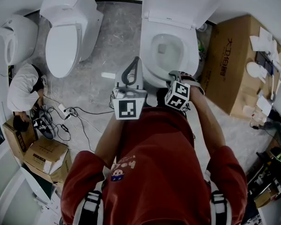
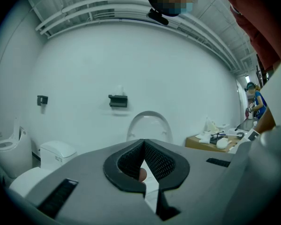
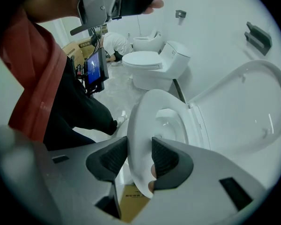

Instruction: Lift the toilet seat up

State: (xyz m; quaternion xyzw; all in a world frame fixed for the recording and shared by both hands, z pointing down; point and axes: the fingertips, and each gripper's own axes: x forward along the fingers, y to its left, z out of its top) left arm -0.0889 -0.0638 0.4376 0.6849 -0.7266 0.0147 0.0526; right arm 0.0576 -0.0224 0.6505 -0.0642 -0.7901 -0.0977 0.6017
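- As gripped at its front rim, toilet seat (image 3: 141, 121) stands tilted, front end raised off the bowl (image 1: 166, 48), rear end hinged below the lid (image 3: 243, 111), which is upright.
- right gripper (image 3: 139, 156): pointed steeply down, both pads pinching the seat's rim.
- left gripper (image 2: 143, 144): held roughly level, jaws pressed together at the tips, nothing between them.
- cardboard box (image 1: 229, 64): on the floor, just right of the toilet.
- second toilet (image 1: 68, 32): lid down, to the left.

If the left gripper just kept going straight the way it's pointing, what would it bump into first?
Probably the raised toilet lid, which stands right ahead of the left gripper; the white wall lies behind it. Depth is hard to judge.
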